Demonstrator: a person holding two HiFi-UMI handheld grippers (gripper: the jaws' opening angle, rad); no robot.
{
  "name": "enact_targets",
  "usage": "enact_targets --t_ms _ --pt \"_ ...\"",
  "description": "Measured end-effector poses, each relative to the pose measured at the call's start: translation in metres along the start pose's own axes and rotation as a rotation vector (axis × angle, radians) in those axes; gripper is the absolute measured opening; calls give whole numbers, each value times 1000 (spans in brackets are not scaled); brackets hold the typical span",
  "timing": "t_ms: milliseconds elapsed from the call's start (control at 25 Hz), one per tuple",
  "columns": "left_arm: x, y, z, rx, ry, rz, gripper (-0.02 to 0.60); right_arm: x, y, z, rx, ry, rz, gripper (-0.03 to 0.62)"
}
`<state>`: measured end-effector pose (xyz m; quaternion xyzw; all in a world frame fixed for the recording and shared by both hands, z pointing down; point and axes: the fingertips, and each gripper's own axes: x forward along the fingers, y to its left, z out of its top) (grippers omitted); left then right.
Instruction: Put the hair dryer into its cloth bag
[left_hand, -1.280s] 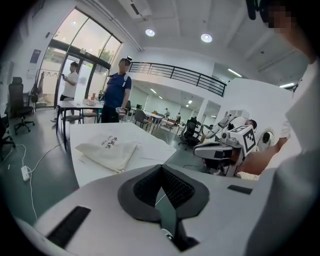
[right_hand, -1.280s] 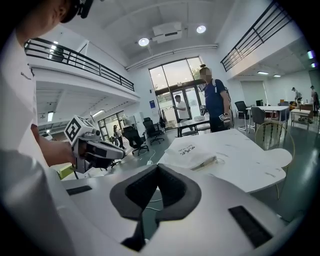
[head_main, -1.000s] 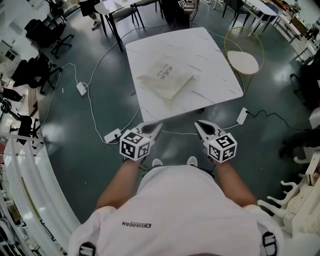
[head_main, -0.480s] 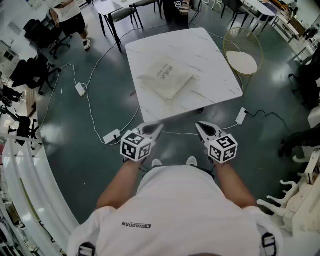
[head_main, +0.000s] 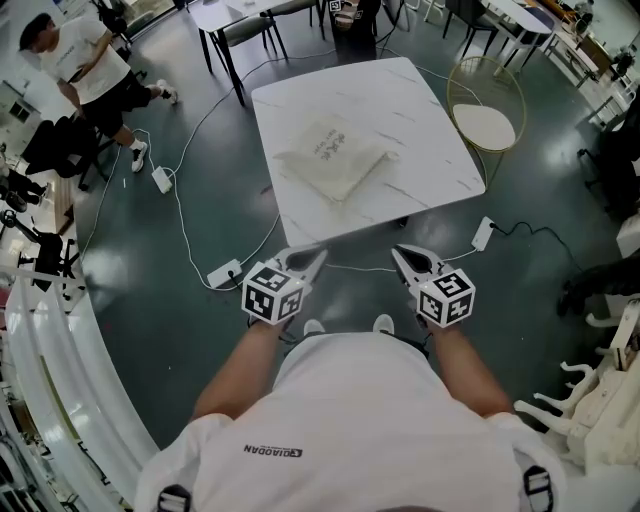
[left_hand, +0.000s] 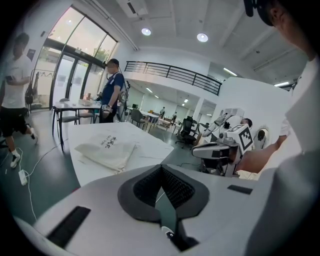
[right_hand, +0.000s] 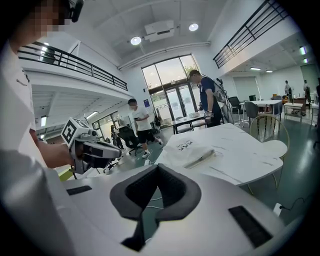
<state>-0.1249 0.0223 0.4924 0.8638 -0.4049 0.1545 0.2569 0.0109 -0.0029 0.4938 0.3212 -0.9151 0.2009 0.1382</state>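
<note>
The room is bright. Ceiling lights and big windows shine at the top and upper left. The dark floor has shiny glare. Picture edges bend and turn black. The close left gripper looks fuzzy.

Head view looks steeply down; both gripper views face the table.

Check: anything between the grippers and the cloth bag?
Nothing visible. The left gripper and right gripper hang shut just off the table; only bare tabletop lies between them and the cloth bag. The hair dryer is not in view.
</note>
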Motion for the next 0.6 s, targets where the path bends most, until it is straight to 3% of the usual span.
enact_targets --t_ms 600 --pt "-3 -2 2 -5 1 8 28 0 3 1 2 9 16 21"
